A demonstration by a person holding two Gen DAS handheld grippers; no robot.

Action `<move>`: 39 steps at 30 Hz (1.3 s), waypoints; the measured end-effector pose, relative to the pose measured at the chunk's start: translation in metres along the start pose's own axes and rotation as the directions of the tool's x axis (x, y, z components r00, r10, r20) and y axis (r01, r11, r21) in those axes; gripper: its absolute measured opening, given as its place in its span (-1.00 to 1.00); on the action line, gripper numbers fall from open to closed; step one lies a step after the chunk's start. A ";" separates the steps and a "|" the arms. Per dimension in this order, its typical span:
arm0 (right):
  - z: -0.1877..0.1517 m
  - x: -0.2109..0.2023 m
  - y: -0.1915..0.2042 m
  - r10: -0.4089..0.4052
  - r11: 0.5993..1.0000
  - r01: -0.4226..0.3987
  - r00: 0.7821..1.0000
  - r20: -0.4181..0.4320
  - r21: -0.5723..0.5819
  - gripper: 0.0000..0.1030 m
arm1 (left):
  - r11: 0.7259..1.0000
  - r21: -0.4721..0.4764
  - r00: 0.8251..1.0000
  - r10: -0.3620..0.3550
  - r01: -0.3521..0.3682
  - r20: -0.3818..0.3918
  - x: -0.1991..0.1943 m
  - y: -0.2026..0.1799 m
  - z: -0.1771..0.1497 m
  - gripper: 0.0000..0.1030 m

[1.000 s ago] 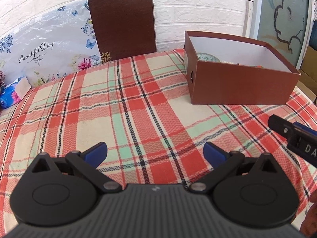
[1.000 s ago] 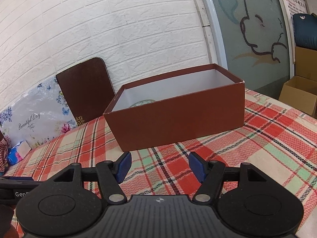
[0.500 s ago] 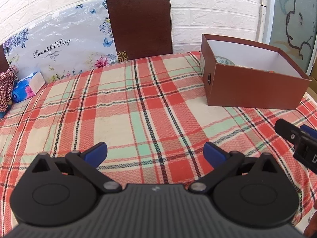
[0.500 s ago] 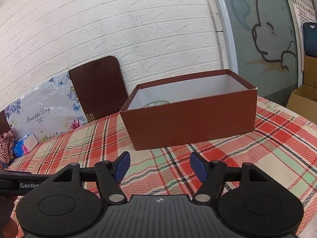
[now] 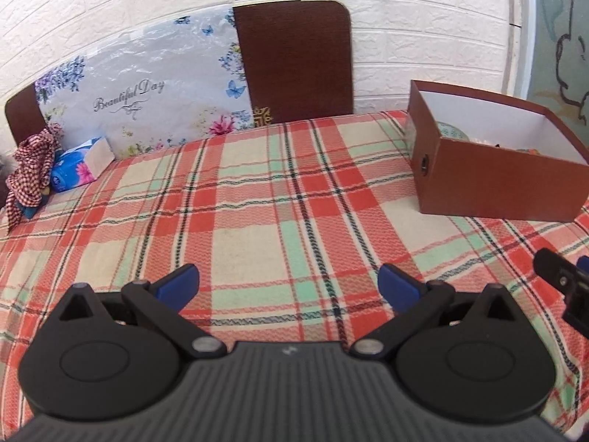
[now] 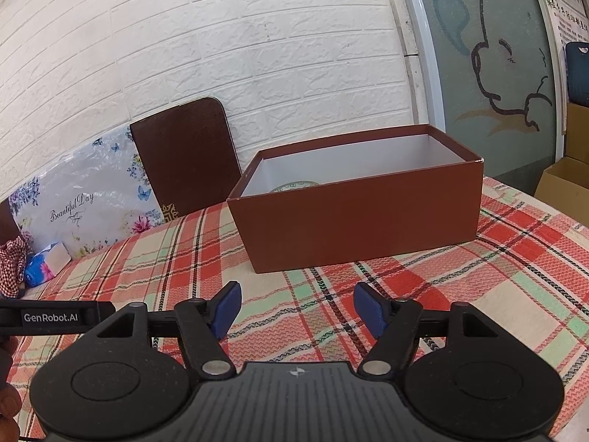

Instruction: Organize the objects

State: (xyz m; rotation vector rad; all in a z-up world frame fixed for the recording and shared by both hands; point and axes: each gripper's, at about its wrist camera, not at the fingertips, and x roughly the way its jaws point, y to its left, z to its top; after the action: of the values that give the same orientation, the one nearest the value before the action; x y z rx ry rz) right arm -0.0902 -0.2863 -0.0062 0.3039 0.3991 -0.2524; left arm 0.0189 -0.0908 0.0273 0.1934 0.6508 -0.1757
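Note:
An open brown box [image 5: 493, 184] with a white inside stands on the plaid tablecloth at the far right; it also shows in the right wrist view [image 6: 360, 217]. A green-patterned plate [image 5: 451, 133] and other items lie in it, mostly hidden by its wall. My left gripper [image 5: 287, 283] is open and empty above the cloth's middle. My right gripper [image 6: 296, 309] is open and empty, in front of the box and apart from it. Part of the right gripper [image 5: 563, 280] shows at the right edge of the left wrist view.
A blue tissue pack [image 5: 79, 167] and a red checked cloth [image 5: 31, 176] lie at the far left. A floral board [image 5: 147, 95] and a brown board [image 5: 294, 62] lean on the brick wall. Cardboard boxes [image 6: 563, 180] stand right of the table.
Both grippers have drawn back from the box, so more of the table and wall shows. Both stay open and empty.

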 end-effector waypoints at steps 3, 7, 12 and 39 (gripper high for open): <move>0.000 -0.001 0.001 0.003 1.000 -0.003 1.000 0.003 0.001 0.34 | 1.000 -0.003 1.000 0.029 -0.029 0.007 -0.001 0.003 0.002 1.00; -0.001 0.000 0.002 0.008 1.000 -0.008 1.000 -0.003 0.003 0.34 | 0.997 0.002 0.996 0.080 -0.080 0.045 -0.006 0.004 0.003 1.00; -0.003 0.001 0.004 0.016 1.000 -0.016 1.000 -0.007 -0.004 0.35 | 0.996 0.010 0.994 0.093 -0.094 0.061 -0.010 0.004 0.004 1.00; -0.002 0.004 0.006 0.012 1.000 -0.012 1.000 -0.022 -0.006 0.42 | 0.998 0.040 0.999 -0.048 0.047 0.014 -0.011 -0.005 -0.002 1.00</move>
State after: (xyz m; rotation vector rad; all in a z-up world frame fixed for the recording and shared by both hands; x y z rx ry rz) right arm -0.0855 -0.2806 -0.0087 0.3029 0.4194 -0.2366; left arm 0.0085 -0.0941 0.0318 0.2150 0.6376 -0.2355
